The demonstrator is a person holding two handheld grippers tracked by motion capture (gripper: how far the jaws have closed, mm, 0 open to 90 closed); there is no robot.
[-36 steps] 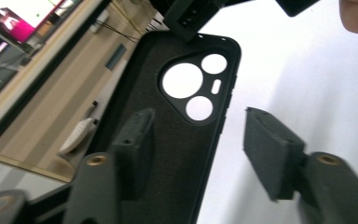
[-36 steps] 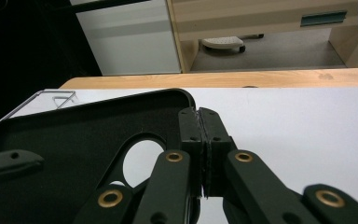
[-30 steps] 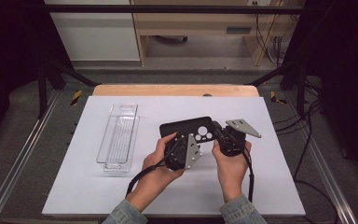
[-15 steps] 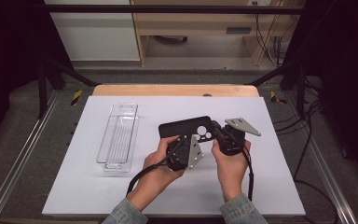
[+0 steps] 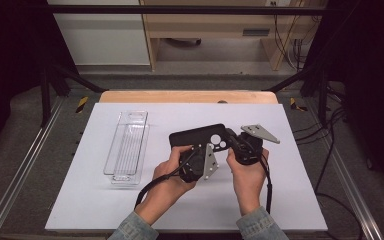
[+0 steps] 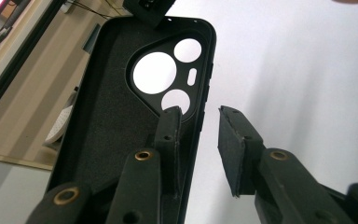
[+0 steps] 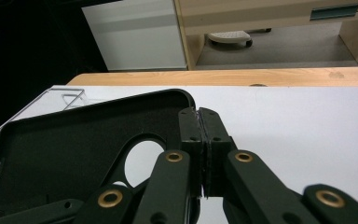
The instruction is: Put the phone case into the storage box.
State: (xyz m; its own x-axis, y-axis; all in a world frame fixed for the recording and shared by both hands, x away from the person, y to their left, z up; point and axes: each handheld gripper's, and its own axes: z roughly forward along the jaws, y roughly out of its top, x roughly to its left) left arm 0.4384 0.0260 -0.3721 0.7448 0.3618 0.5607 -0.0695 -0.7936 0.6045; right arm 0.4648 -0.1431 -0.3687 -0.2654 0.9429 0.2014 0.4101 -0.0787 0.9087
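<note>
I am holding a black phone case (image 5: 198, 137) between my two grippers above the white counter (image 5: 290, 190), its hollow inside facing up and its camera cut-outs toward my right hand. My right gripper (image 7: 205, 135) is clamping the case's wall at the corner by the cut-outs, its jaws pressed flat together on the thin rim; in the high view that right gripper (image 5: 234, 141) is sitting at the case's right end. My left gripper (image 6: 200, 140) is straddling the long side wall of the case beside the camera holes, one jaw lying inside against the felt lining and the other standing clear outside with white counter showing in the gap; its jaws have just been closing, and the outer pad is not yet touching the wall. From above, the left gripper (image 5: 205, 157) is meeting the case's near edge. A clear plastic tray (image 5: 127, 145) is lying well apart to my left.
</note>
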